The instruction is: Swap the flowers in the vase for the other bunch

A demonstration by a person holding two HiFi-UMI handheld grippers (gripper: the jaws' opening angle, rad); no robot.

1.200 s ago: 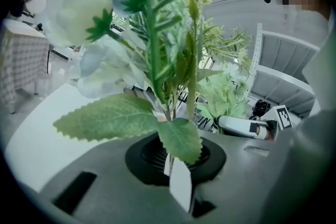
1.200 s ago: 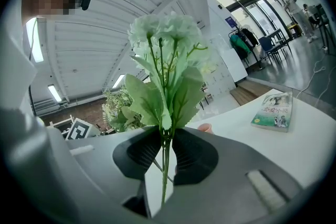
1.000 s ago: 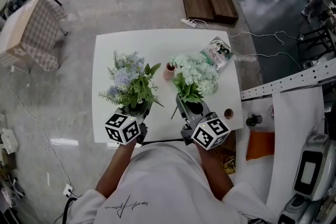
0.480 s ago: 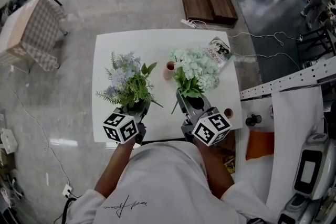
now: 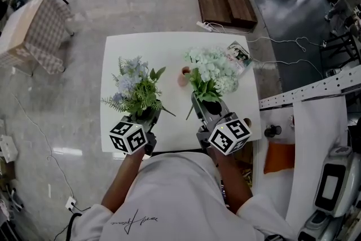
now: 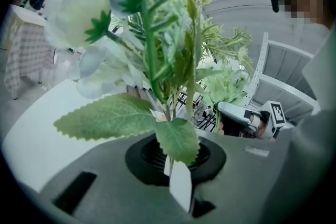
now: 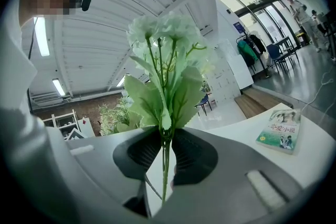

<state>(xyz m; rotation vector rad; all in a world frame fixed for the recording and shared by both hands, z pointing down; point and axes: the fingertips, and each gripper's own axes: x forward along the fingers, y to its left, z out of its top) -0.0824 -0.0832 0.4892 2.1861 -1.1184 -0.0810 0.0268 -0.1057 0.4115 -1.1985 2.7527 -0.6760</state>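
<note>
The blue bunch [image 5: 134,86] was held upright by its stems in the closed left gripper [image 5: 148,119]. The pale green bunch [image 5: 211,69] was clamped likewise in the right gripper [image 5: 203,109]; the small pink vase [image 5: 184,74] was seen ahead, between both grippers.

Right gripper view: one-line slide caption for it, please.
Right gripper shut on the stems of the white flower bunch, held upright, with a book lying on the white table beyond.

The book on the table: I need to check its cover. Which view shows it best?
The right gripper view: the book lies whole and unobstructed. In the head view white flowers cover part of it. The left gripper view misses it.
</note>
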